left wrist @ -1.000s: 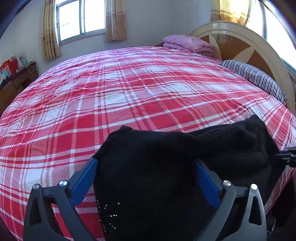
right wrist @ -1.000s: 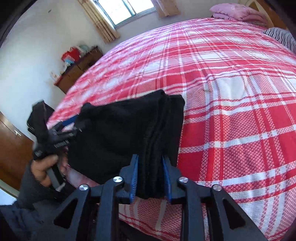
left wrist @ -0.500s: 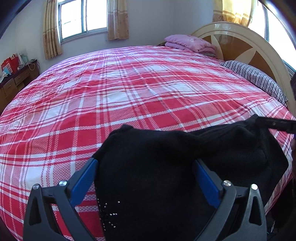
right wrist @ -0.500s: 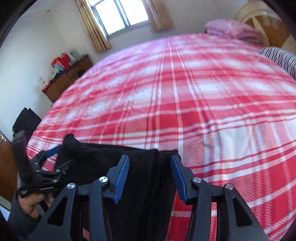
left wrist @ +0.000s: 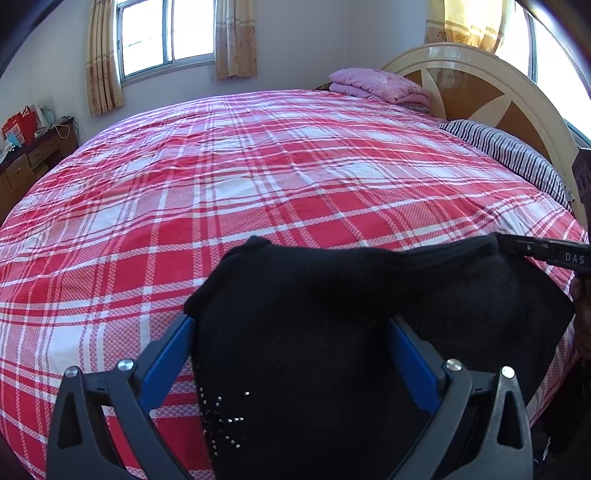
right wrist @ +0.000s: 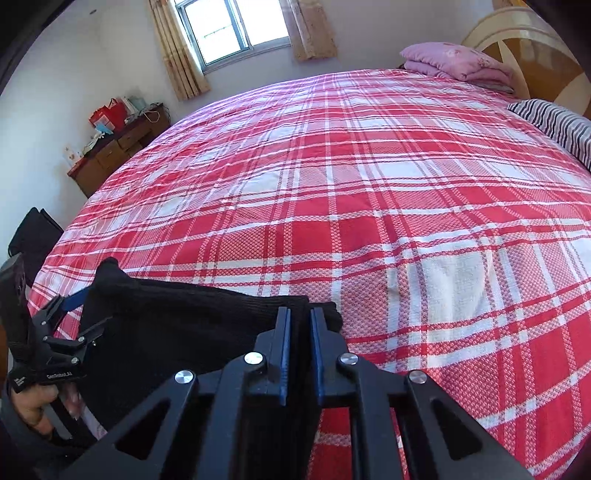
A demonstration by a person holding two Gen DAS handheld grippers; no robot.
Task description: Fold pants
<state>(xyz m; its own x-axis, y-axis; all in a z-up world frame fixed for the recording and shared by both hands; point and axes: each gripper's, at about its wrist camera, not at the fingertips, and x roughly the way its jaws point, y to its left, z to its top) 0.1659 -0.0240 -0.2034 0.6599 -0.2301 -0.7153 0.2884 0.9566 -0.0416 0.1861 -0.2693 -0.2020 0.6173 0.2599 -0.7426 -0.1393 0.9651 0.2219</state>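
Note:
The black pants (left wrist: 332,332) hang bunched at the near edge of the red plaid bed (left wrist: 258,177). In the left wrist view my left gripper (left wrist: 291,321) has its jaws wide apart, with the pants filling the space between the blue pads. In the right wrist view my right gripper (right wrist: 300,314) is shut on the upper edge of the pants (right wrist: 177,325). The left gripper also shows there at the far left (right wrist: 79,321), at the pants' other corner. The right gripper's tip shows at the right of the left wrist view (left wrist: 546,251).
A folded pink blanket (left wrist: 380,86) and a striped pillow (left wrist: 509,155) lie by the headboard (left wrist: 480,85) at the far right. A wooden dresser (right wrist: 118,147) stands by the left wall under a window (left wrist: 166,33).
My right gripper opened half a second ago, then shut again on the pants' edge. The pants have sunk lower toward the bed's near edge. The left gripper has hardly moved.

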